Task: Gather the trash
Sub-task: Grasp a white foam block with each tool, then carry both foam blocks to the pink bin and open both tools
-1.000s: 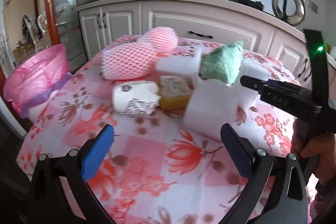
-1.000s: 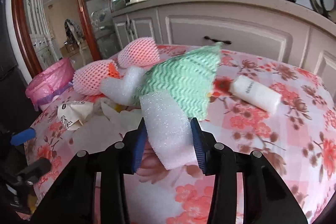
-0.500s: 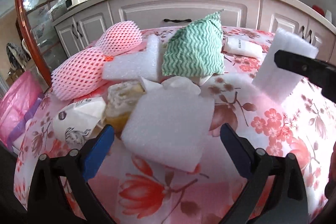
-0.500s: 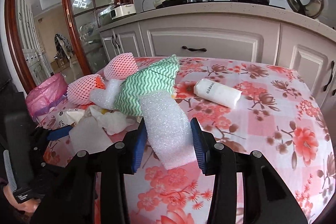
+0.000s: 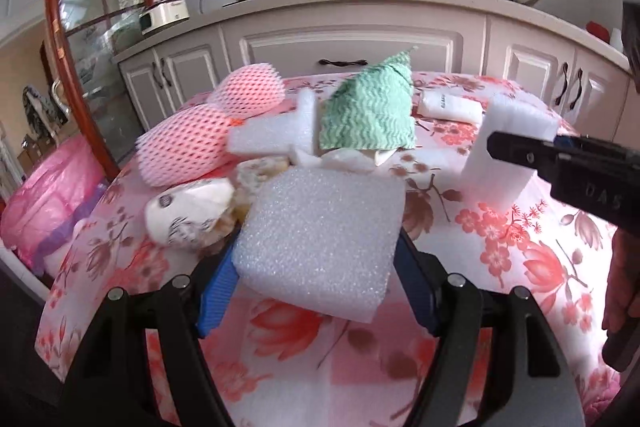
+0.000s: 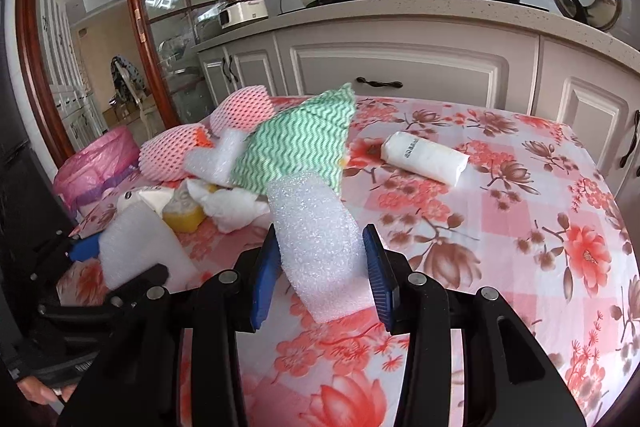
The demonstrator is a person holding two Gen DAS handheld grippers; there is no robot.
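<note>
Left wrist view: the left gripper (image 5: 316,287), whose jaws stood wide apart half a second ago, is now clamped on the flat foam slab (image 5: 320,239) in front of the green cloth (image 5: 370,115), so both tools carry trash. The right gripper (image 6: 320,275) remains clamped on a foam strip (image 6: 320,243) right of that cloth. The pink-lined bin (image 5: 48,195) lies far left of the cloth, cut off by the frame edge, and the items under the cloth are hard to make out.
</note>
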